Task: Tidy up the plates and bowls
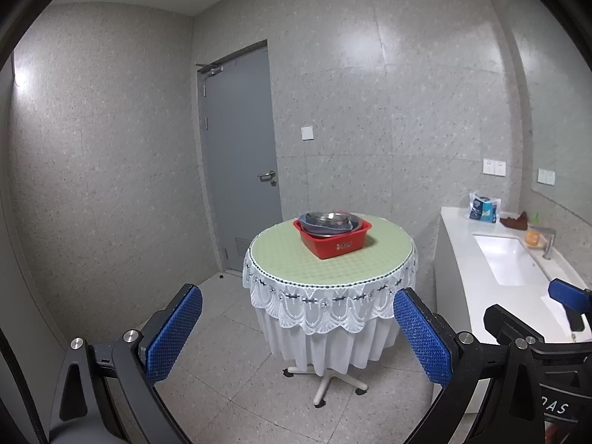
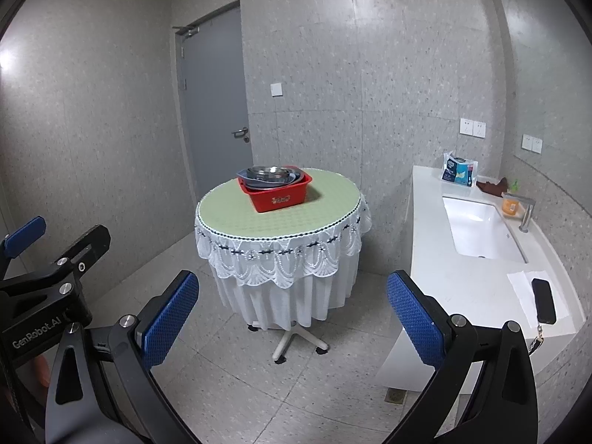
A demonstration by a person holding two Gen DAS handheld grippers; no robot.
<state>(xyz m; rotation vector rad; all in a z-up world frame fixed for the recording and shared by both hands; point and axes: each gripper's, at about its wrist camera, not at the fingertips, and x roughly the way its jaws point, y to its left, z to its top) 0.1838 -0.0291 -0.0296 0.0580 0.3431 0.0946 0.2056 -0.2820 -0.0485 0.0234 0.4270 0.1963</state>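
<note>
Ahead of you spreads a speckled grey tiled floor [image 1: 229, 318], bare on every side of the table. A long white counter with a sunken sink [image 2: 477, 277] runs along the right wall, its near corner just beside your right gripper. The round table with a pale green top and a white lace skirt [image 2: 281, 218] stands on a castered pedestal well apart from both grippers; a strip of floor separates its edge from the counter. Towards its far side sits the red rectangular plastic basin [image 2: 279, 194], holding the stacked metal bowls and plates [image 2: 268, 175], which rise above its rim. Your left gripper [image 1: 298, 336] holds nothing, its blue-padded fingers [image 1: 174, 336] spread wide. Your right gripper [image 2: 292, 320] is likewise wide and unloaded, level with the table skirt.
</note>
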